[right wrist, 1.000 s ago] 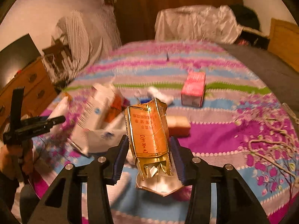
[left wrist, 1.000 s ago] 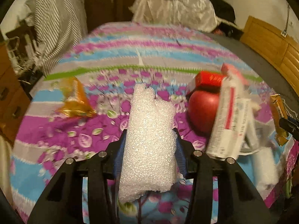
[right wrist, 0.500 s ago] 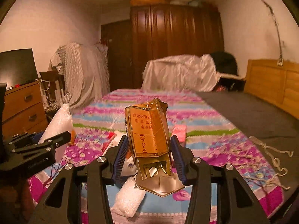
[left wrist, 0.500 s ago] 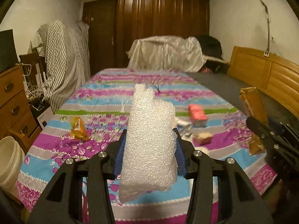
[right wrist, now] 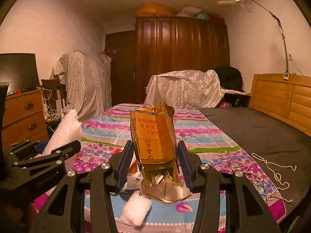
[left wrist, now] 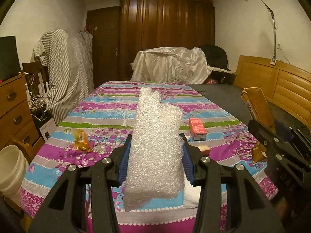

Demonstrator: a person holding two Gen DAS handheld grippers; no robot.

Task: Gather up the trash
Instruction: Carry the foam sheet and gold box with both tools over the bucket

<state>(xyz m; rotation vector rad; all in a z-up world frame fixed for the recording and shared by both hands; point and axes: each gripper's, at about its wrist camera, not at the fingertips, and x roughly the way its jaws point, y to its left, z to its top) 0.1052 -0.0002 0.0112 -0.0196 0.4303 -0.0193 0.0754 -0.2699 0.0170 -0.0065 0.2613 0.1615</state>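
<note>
My left gripper (left wrist: pixel 155 155) is shut on a white piece of bubble wrap (left wrist: pixel 155 145) and holds it upright above the near edge of the bed. My right gripper (right wrist: pixel 154 161) is shut on a gold cigarette carton (right wrist: pixel 155 143), torn open at its lower end. Each gripper shows in the other's view: the right one with its carton (left wrist: pixel 258 108) at the right edge, the left one with the bubble wrap (right wrist: pixel 64 130) at the left. On the bed lie an orange wrapper (left wrist: pixel 81 140), a pink box (left wrist: pixel 197 129), a small tan block (left wrist: pixel 205 149) and another white wad (right wrist: pixel 136 209).
The bed has a striped floral cover (left wrist: pixel 108 106) and a dark blanket (right wrist: pixel 252 128) on its right side with a loose cord (right wrist: pixel 272 170). A white bucket (left wrist: pixel 11 170) and wooden drawers (left wrist: pixel 13 114) stand left of the bed. A wooden headboard (right wrist: pixel 281 97) is at the right.
Both grippers have risen and pulled back from the bed, still holding their items. The view went from close over the cover to the whole room.
</note>
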